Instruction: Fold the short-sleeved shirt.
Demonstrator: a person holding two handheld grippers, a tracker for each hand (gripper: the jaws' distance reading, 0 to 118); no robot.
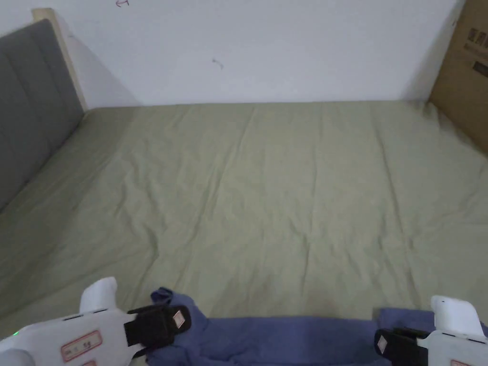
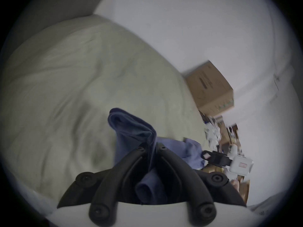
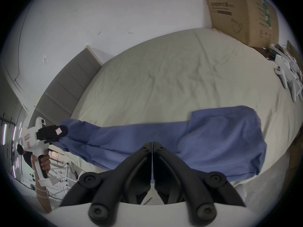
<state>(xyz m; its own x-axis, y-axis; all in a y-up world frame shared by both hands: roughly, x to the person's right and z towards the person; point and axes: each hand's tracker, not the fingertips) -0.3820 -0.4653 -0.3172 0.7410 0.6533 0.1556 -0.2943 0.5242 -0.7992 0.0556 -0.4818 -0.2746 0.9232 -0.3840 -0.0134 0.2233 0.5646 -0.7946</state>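
Note:
A blue short-sleeved shirt (image 1: 286,338) hangs stretched in a band along the near edge of the bed, between my two grippers. My left gripper (image 1: 181,320) is shut on the bunched left end. In the left gripper view its jaws (image 2: 151,147) pinch a fold of the shirt (image 2: 131,129), and the right gripper (image 2: 205,155) shows farther off at the cloth's other end. My right gripper (image 1: 381,344) holds the right end. In the right gripper view its jaws (image 3: 151,143) are pressed together with a thin line of the shirt (image 3: 213,140) between them, and the left gripper (image 3: 65,130) is at the far end.
The bed, covered by a creased olive sheet (image 1: 267,190), spreads wide beyond the shirt. A grey headboard (image 1: 28,105) stands on the left and a white wall at the back. A cardboard box (image 1: 464,71) is at the back right. White clutter (image 3: 287,70) lies by the bed's right side.

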